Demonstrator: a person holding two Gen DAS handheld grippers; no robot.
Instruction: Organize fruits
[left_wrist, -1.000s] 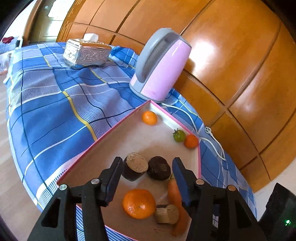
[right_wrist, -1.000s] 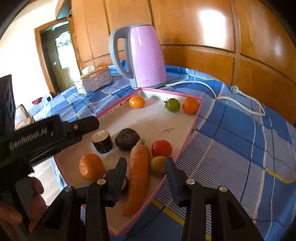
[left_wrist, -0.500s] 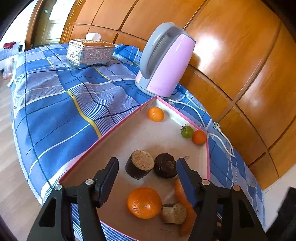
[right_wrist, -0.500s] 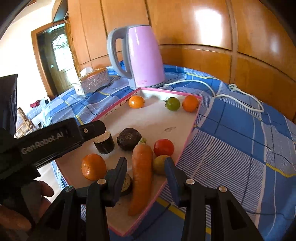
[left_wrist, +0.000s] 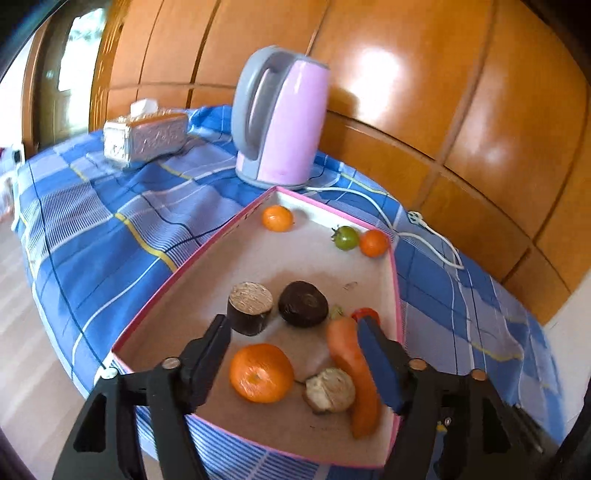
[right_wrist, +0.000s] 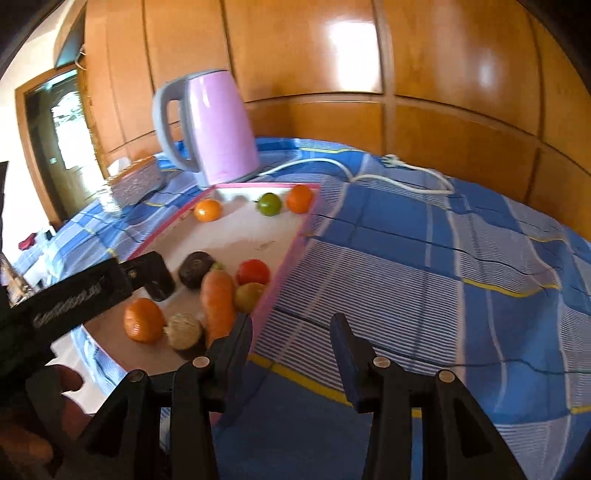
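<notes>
My left tool (left_wrist: 293, 343) hangs with its jaws apart and nothing between them, over the near end of the pink-rimmed tray (left_wrist: 177, 273); the big orange (left_wrist: 261, 373) lies just below its gap, the carrot (left_wrist: 352, 365) by its right finger. My right tool (right_wrist: 291, 334) is likewise spread and bare, over the blue checked cloth (right_wrist: 424, 266) just right of the tray; the carrot and yellow fruit (right_wrist: 249, 295) sit to its left.

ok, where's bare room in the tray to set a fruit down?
The free patch is the tray floor's middle, between the small orange, green tomato and the dark round pieces. More bare floor runs along the left wall beside the cut cylinder. The near end is crowded: big orange, carrot, walnut-like lump, with the left gripper open above.
</notes>
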